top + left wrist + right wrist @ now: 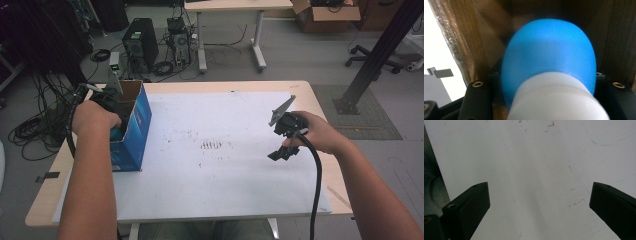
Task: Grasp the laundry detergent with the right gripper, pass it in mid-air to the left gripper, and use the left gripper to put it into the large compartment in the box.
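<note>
White sheeting (215, 170) covers my wooden table (42, 207) and gives me a plain working surface, stained with brown specks near its middle; nearest me, at about four o'clock on the sheet, I keep the right gripper (281, 150) hovering off the surface with its jaws spread wide and nothing between them, which I read as parking it clear so it does not crowd the other hand; its own view looks straight down on bare white sheet (534, 170) between the two black jaws. Farther off, at about nine o'clock, the blue cardboard box (134, 127) stands open-topped at the table's left edge, and my left hand (92, 117) has the left gripper (549, 100) plunged inside it; the jaws are drawn nearly as tight as they go around a blue and white object (550, 62), gripped on its white end with the rounded blue end pointing deeper in, brown cardboard walls (471, 37) close on either side; I judge the hold is there to lift it out. Beyond the table, at twelve o'clock, computer towers (140, 42) and tangled cables sit on the floor.
</note>
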Tool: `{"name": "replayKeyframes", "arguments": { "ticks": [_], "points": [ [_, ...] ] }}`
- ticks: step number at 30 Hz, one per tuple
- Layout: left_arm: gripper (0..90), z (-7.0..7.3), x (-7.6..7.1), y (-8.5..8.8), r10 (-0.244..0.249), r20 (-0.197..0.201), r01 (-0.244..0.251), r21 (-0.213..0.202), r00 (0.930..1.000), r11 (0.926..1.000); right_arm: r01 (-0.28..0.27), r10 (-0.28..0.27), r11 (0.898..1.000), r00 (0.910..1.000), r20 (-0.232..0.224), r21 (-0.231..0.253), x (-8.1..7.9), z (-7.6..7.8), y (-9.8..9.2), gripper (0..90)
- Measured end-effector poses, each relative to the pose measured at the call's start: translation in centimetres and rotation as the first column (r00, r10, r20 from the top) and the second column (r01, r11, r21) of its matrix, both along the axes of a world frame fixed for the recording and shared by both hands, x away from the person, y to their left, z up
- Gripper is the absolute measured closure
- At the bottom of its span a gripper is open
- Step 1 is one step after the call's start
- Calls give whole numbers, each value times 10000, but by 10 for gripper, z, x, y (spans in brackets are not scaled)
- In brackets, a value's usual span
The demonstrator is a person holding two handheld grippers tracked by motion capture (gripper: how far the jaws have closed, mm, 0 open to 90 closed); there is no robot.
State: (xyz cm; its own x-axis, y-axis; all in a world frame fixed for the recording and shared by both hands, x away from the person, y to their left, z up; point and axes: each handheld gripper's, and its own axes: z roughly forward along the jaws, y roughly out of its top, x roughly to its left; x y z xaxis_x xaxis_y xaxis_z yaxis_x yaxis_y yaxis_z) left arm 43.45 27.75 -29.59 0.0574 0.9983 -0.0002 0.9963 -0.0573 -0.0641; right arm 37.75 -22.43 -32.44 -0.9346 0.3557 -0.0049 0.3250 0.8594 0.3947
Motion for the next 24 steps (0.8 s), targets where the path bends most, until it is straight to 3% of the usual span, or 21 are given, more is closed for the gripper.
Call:
{"name": "replayKeyframes", "arguments": {
  "ticks": [15, 24],
  "points": [
    [323, -1, -1, -3, 10, 81, -11, 150, 10000, 9999, 43, -43, 10000, 10000, 25, 57, -2, 0, -3, 29],
    [309, 7, -2, -4, 0, 271, -5, 188, 9996, 9998, 74, -75, 9999, 10000, 54, 92, -2, -1, -5, 29]
  ]
}}
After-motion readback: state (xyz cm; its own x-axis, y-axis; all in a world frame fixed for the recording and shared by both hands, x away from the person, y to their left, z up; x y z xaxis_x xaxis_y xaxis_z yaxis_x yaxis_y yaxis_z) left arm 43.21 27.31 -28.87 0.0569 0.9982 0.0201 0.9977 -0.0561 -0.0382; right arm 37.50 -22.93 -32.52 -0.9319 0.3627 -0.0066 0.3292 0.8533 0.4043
